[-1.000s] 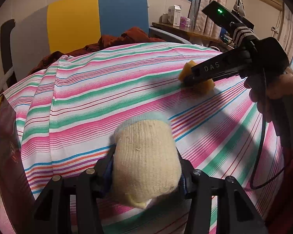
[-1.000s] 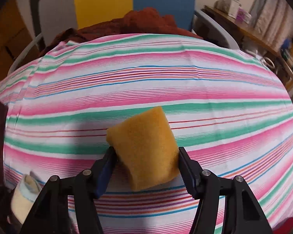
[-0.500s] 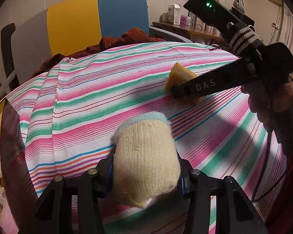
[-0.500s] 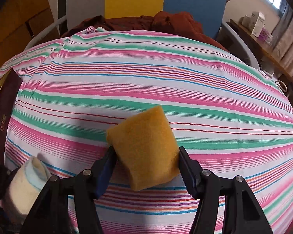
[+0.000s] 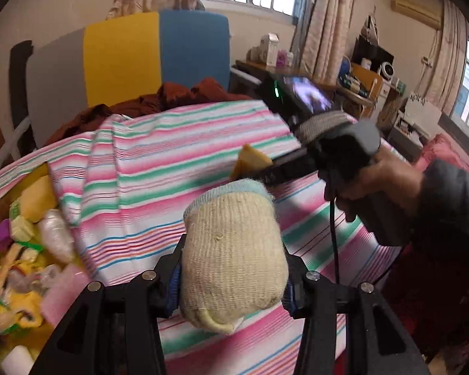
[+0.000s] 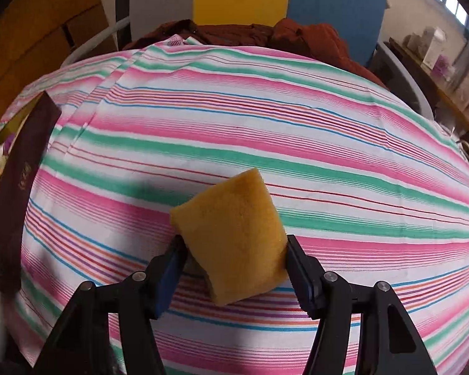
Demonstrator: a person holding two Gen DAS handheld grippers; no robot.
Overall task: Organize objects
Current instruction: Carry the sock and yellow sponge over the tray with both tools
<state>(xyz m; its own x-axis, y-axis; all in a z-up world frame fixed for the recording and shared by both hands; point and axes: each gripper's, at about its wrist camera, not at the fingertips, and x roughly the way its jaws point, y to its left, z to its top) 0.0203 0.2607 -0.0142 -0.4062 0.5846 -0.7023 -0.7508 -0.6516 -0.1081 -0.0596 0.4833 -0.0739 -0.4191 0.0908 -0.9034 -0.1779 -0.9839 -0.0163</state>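
Cream rolled sock (image 5: 233,250) and yellow sponge (image 6: 233,240), each clamped between jaws.

No readable text anywhere — gold mark on dark maroon box flap (image 6: 22,181), too blurred to read

Box (image 5: 18,250) left of sheet (image 5: 178,143), blanket (image 5: 172,97) behind

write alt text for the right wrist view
The right gripper clamps a yellow sponge between its two black fingers, held above a pink, green and white striped cloth. A dark maroon flap stands at the left edge, rust-brown fabric bunched beyond.
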